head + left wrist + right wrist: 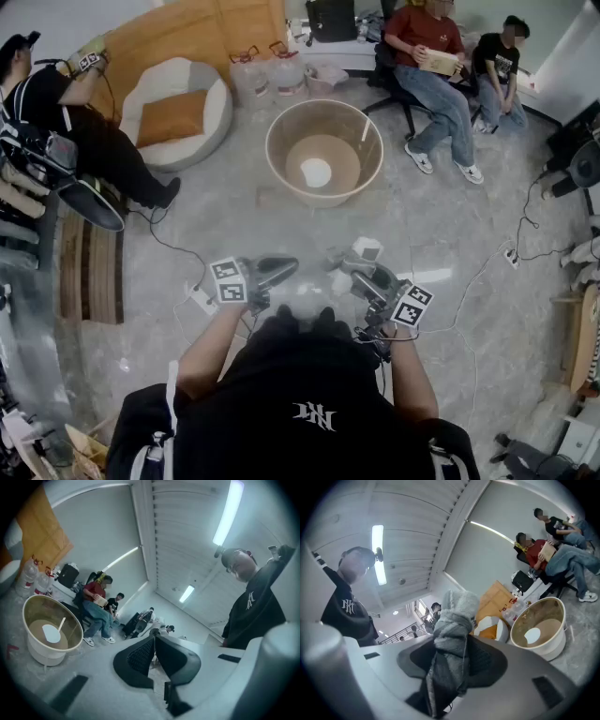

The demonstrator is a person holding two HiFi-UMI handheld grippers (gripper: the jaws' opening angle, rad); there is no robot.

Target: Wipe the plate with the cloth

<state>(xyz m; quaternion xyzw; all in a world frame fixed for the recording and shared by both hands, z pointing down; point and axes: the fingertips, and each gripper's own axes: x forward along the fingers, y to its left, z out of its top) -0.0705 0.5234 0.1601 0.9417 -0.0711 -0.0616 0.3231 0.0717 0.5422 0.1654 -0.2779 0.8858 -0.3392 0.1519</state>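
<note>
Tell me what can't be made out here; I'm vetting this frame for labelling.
Plate in the tub: too small in all views to show dirt.
Cloth, clamped in the right gripper: lower end hidden behind the gripper's body, right gripper view.
White stick in the tub: too small to identify, head view.

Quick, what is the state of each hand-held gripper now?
Left hand-held gripper: closed, empty.
Right hand-held gripper: closed on the cloth.
</note>
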